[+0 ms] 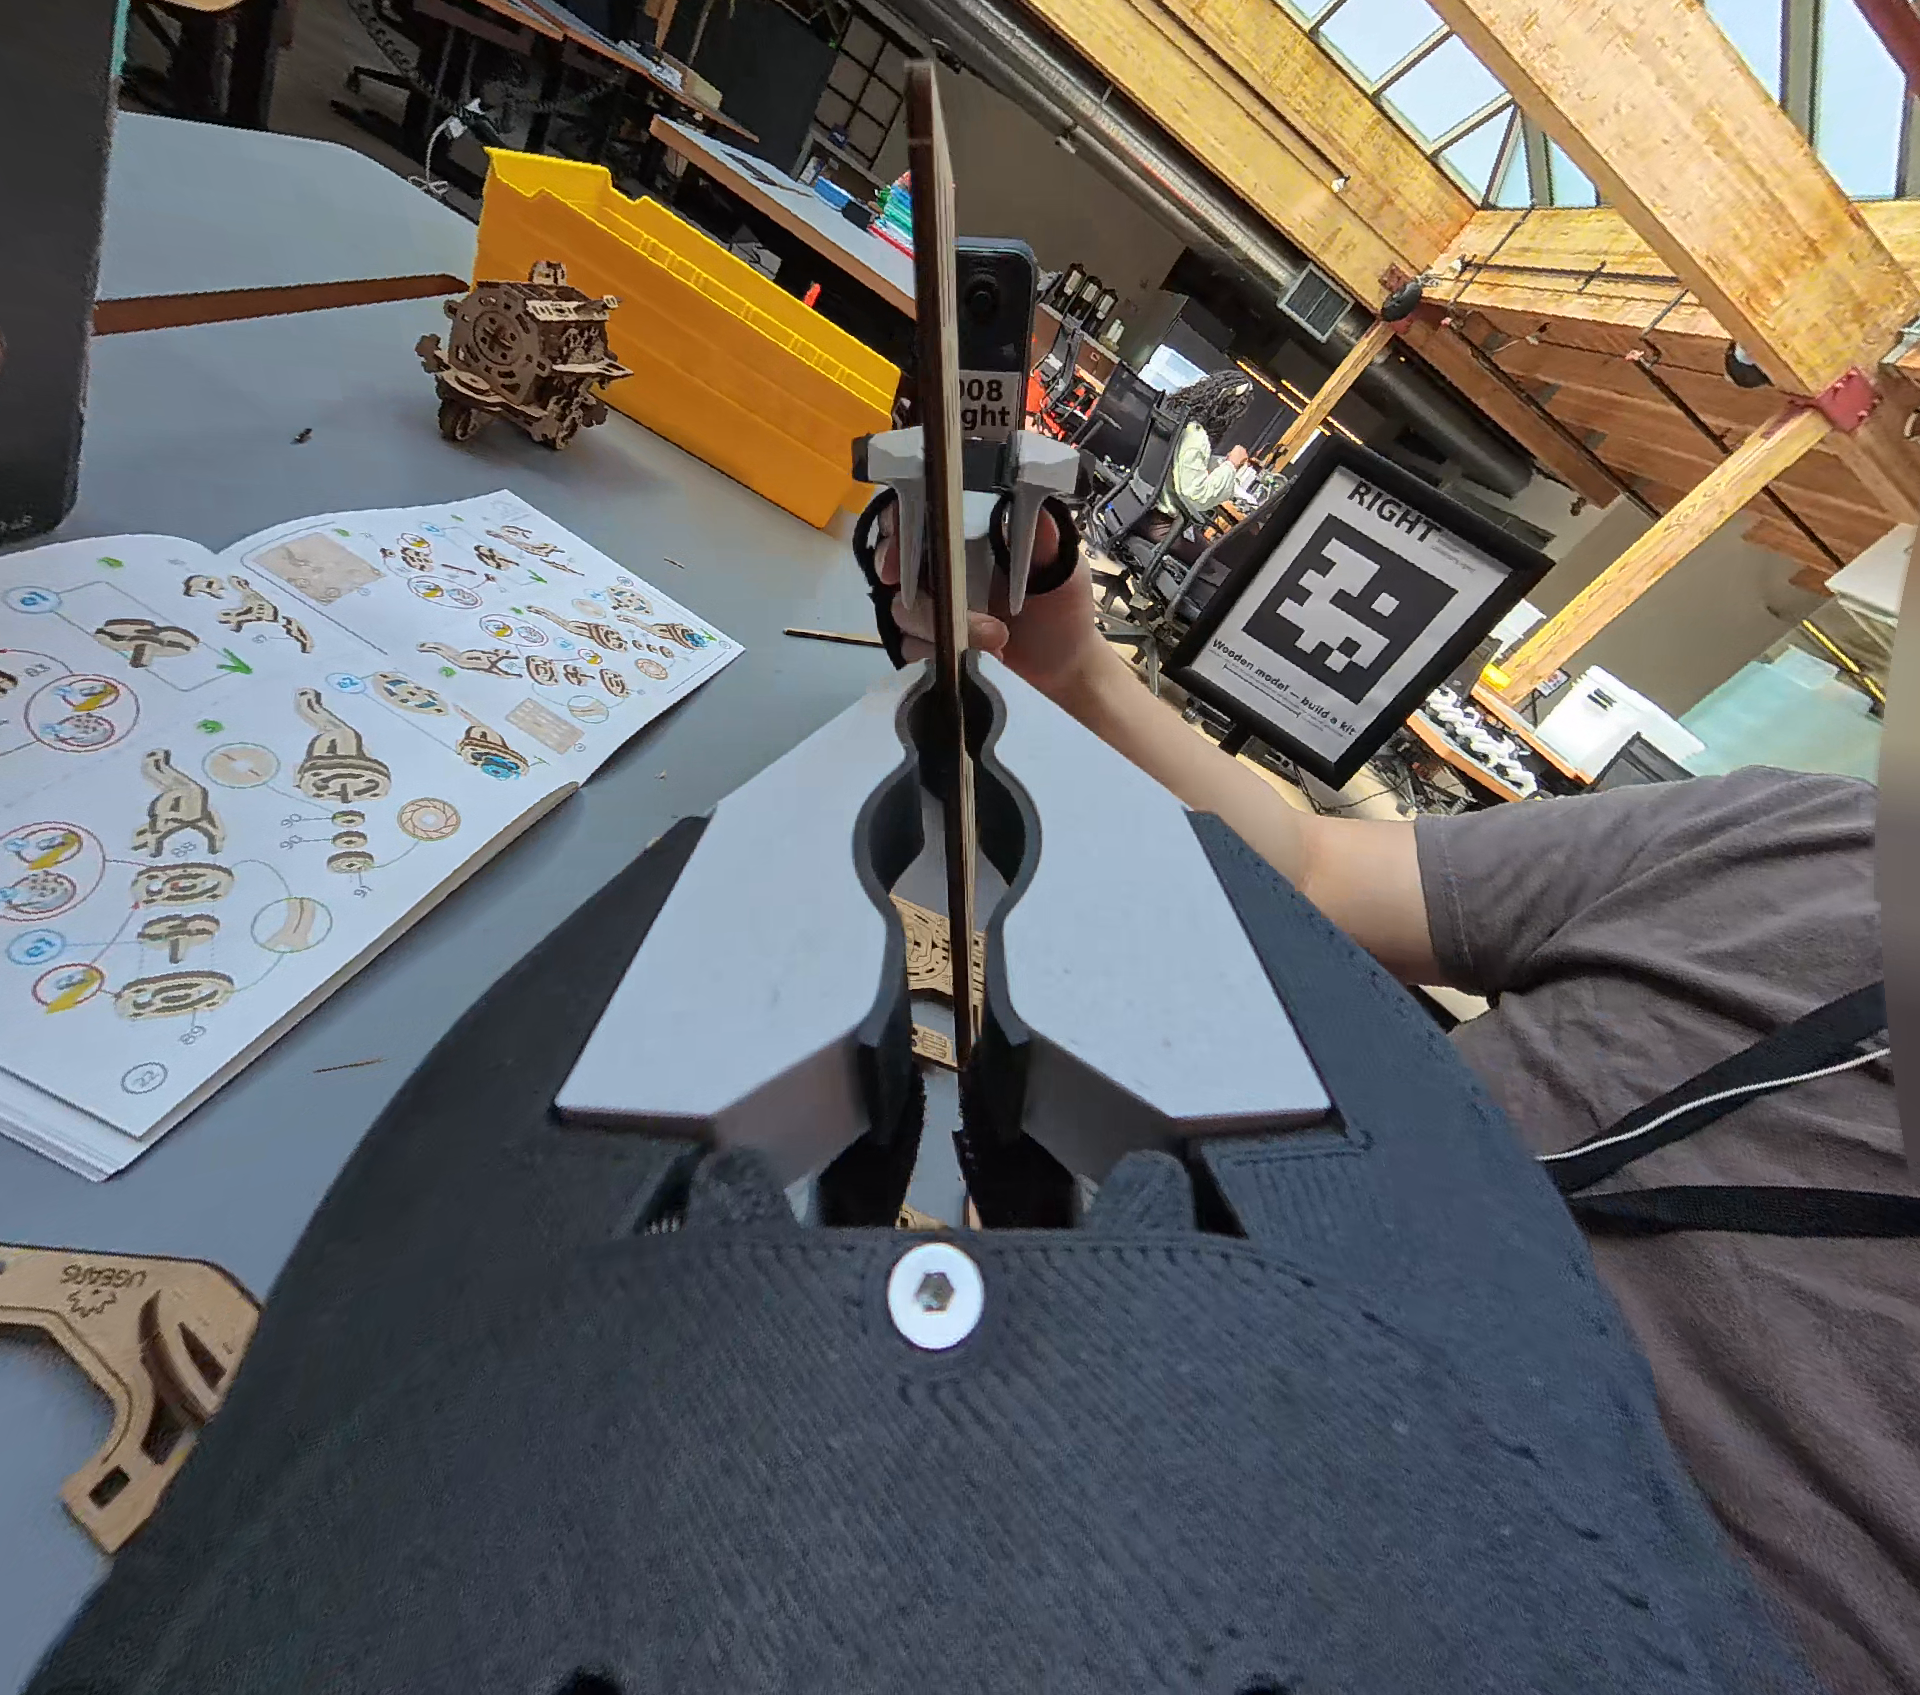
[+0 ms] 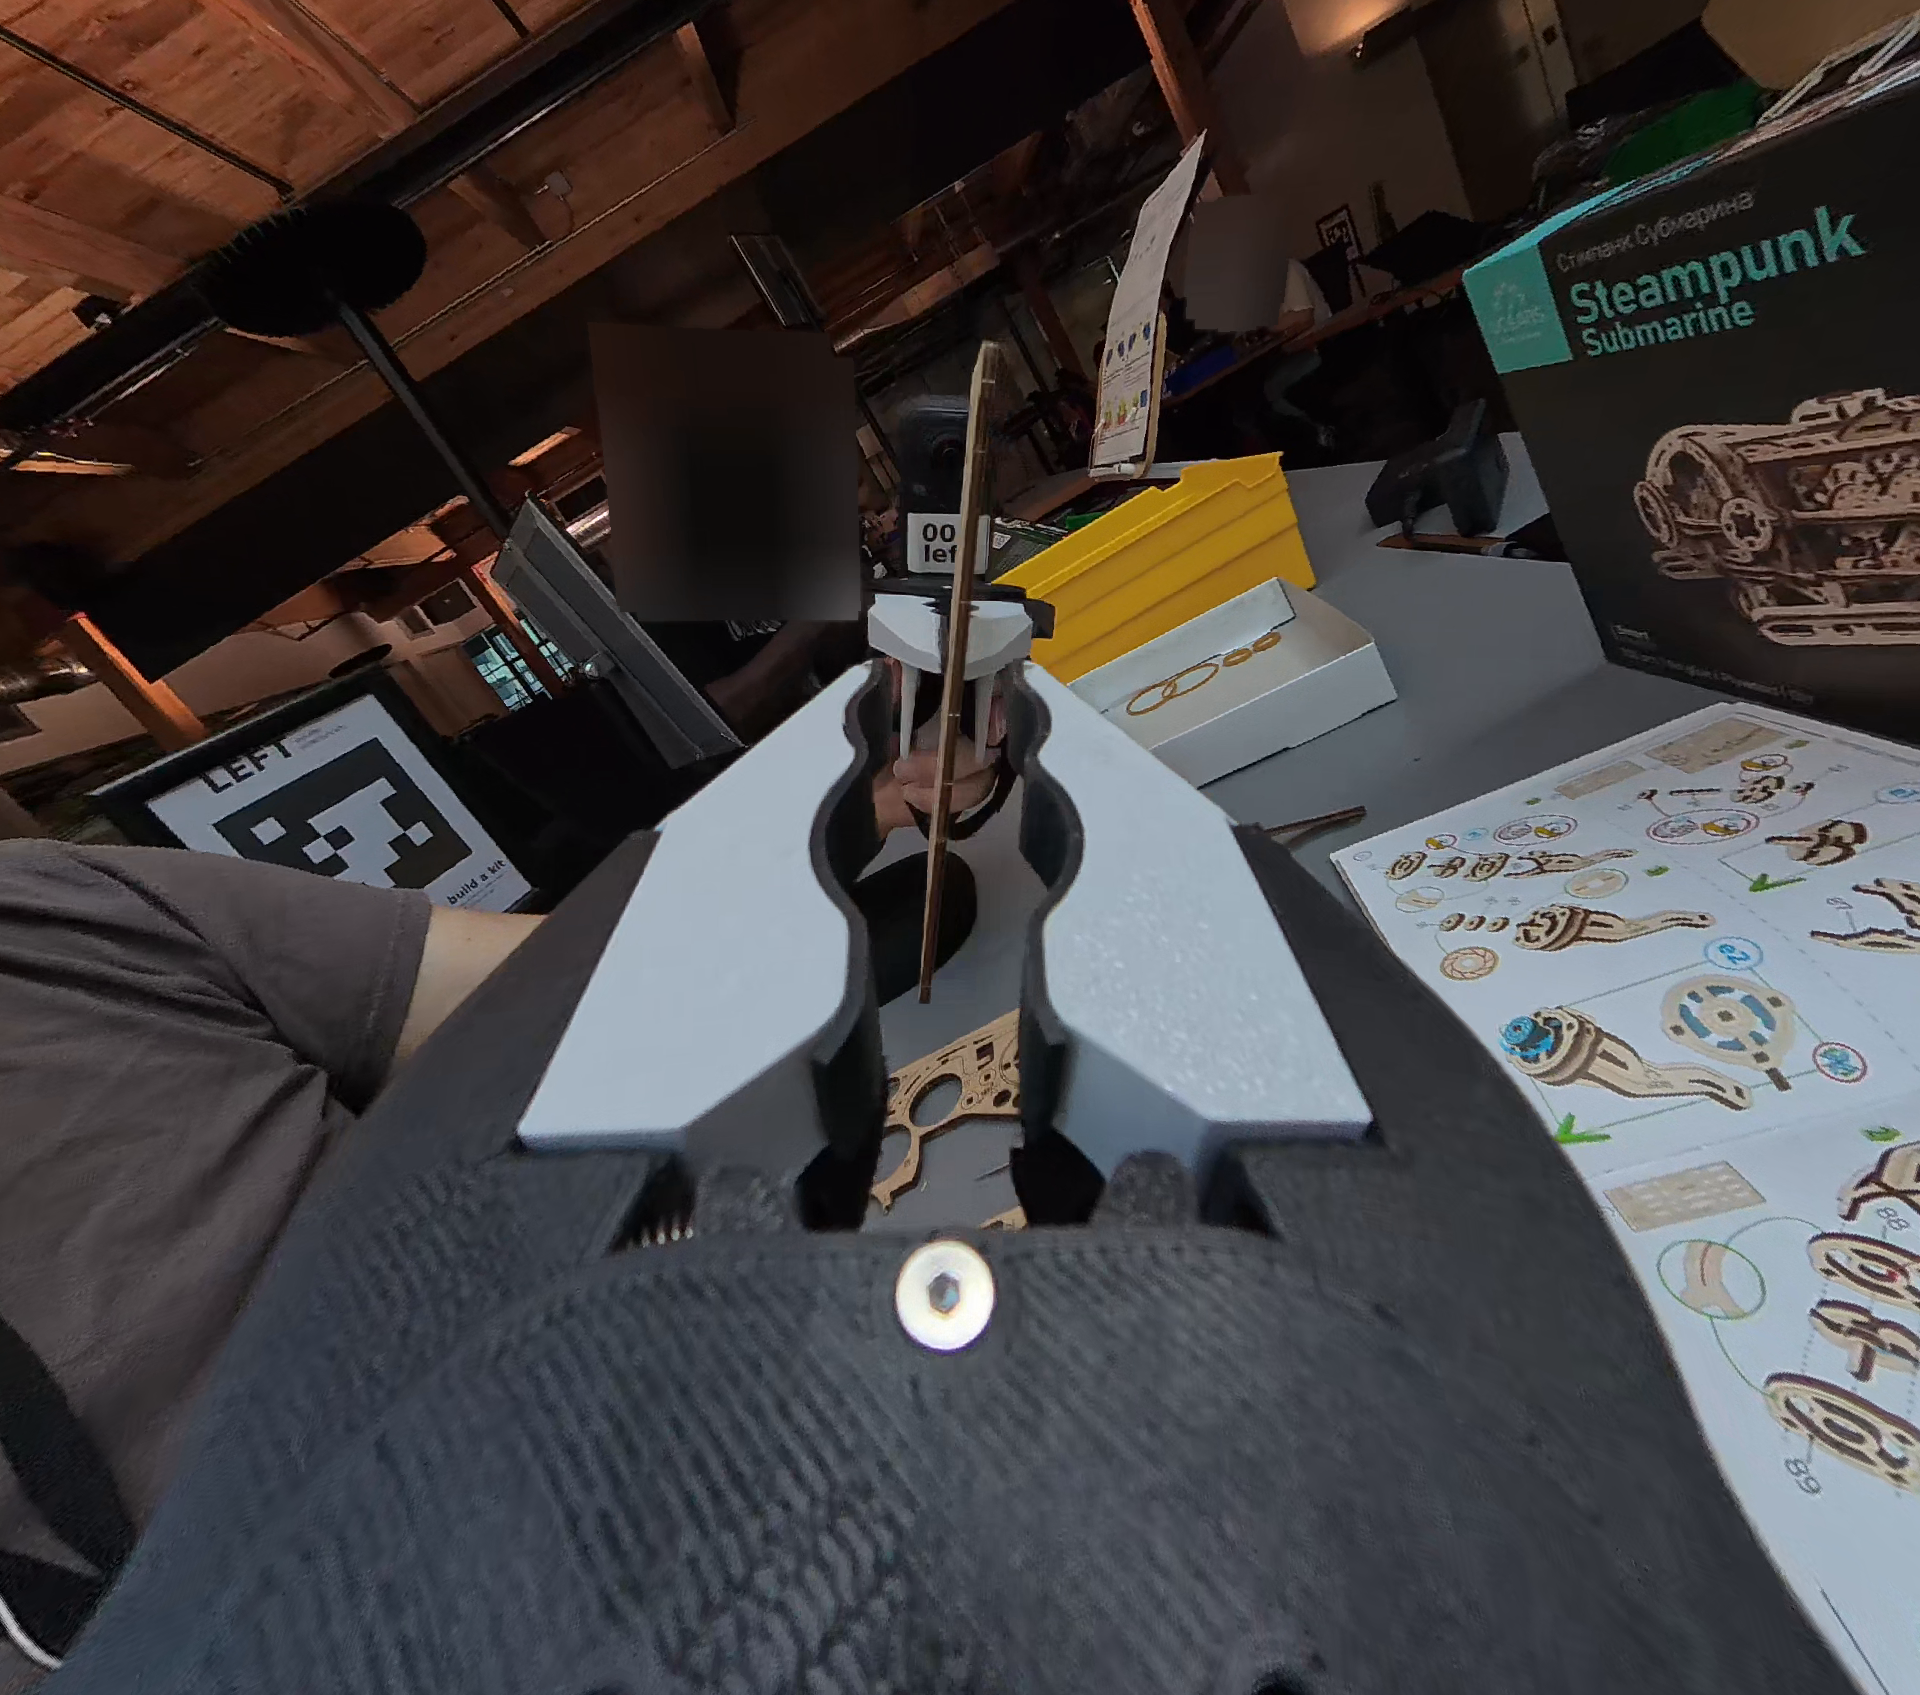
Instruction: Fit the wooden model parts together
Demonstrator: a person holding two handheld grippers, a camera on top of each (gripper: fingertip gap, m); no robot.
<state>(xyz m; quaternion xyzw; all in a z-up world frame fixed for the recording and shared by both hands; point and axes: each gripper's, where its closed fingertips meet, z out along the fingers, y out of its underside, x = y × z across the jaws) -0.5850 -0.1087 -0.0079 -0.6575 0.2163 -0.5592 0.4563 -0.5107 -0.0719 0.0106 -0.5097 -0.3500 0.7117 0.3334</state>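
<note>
A thin wooden parts sheet point(image 1: 935, 295) stands upright and edge-on between the two grippers, which face each other above the grey table point(image 1: 260, 211). My left gripper point(image 1: 951, 679) is shut on the sheet's lower part. My right gripper point(image 2: 945, 689) is open, its fingers on either side of the same sheet point(image 2: 961, 606) without touching it. The right gripper also shows in the left wrist view point(image 1: 966, 601), and the left gripper in the right wrist view point(image 2: 943, 741). Another cut-out wooden sheet point(image 2: 945, 1115) lies flat on the table under the right gripper.
An open instruction booklet point(image 1: 312, 762) point(image 2: 1662, 1022) lies on the table. An assembled wooden model point(image 1: 525, 357) stands by a yellow bin point(image 1: 686, 336). A wooden frame piece point(image 1: 114, 1354) lies at the near left. The kit box point(image 2: 1714, 450) and a white tray with rings point(image 2: 1247, 679) stand beyond. There is about 9 cm between the tips of the two grippers.
</note>
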